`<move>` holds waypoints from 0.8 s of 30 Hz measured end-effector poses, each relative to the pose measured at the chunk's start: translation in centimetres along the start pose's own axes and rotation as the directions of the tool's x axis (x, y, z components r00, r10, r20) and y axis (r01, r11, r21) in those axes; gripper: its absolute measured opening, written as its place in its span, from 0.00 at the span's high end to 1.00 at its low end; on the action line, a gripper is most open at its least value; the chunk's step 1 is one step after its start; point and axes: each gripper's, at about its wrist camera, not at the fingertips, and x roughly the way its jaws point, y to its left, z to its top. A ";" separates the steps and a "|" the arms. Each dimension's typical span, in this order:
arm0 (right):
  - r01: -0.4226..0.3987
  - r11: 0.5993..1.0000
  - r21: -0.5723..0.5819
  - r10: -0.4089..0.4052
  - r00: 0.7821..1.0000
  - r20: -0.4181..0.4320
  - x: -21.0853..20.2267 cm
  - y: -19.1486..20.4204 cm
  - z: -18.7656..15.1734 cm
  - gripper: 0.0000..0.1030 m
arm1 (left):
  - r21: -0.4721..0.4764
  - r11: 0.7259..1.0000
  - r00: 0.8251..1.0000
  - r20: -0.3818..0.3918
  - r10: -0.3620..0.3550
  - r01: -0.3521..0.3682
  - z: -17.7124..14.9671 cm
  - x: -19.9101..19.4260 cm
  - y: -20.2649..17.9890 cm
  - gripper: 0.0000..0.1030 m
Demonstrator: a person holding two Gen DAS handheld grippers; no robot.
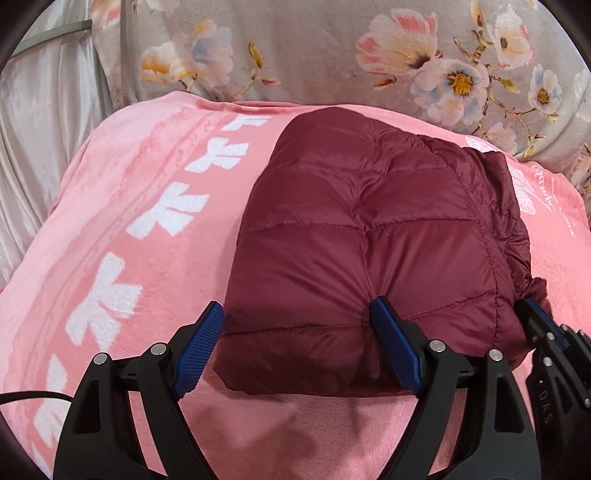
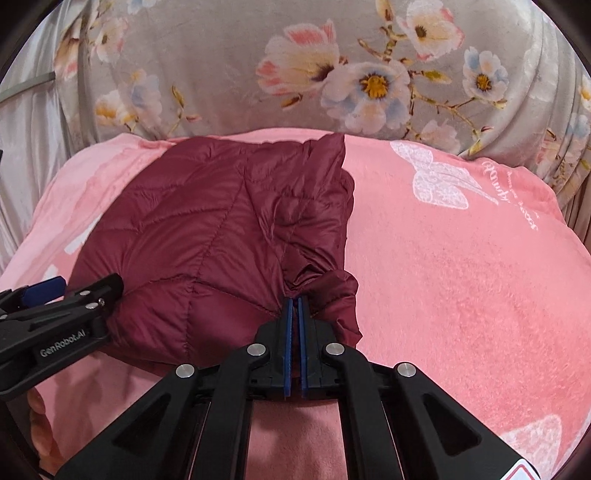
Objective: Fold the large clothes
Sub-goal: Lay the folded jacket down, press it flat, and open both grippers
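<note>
A maroon quilted puffer jacket (image 1: pixel 362 240) lies folded into a compact block on a pink blanket (image 1: pixel 122 206). My left gripper (image 1: pixel 299 314) is open at the jacket's near edge; its right finger presses into the fabric and its left finger sits just off the jacket's left side. In the right wrist view the jacket (image 2: pixel 207 236) lies left of centre. My right gripper (image 2: pixel 294 301) is shut on the jacket's bunched near right corner. The left gripper also shows at that view's left edge (image 2: pixel 55 299).
The pink blanket (image 2: pixel 461 277) with white butterfly and letter prints covers the bed. A grey floral pillow (image 2: pixel 295 74) lies behind it. Shiny white fabric (image 1: pixel 48 122) and a grey cable (image 1: pixel 51 31) are at the far left.
</note>
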 end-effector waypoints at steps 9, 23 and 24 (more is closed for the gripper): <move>-0.036 0.999 0.035 0.039 0.995 -0.096 2.1 -0.5 -0.4 1.00 | 0.013 1.000 0.999 0.038 0.023 -0.024 -1.1 1.2 -0.2 0.15; -0.028 0.999 0.017 0.030 0.990 -0.138 3.0 -0.2 -0.5 1.00 | -0.005 1.000 1.000 -0.008 0.000 0.000 -1.3 2.7 0.0 0.13; -0.030 0.999 0.018 0.032 0.990 -0.138 3.1 -0.3 -0.5 1.00 | 0.000 1.000 1.000 -0.006 0.005 -0.005 -1.3 2.7 -0.1 0.13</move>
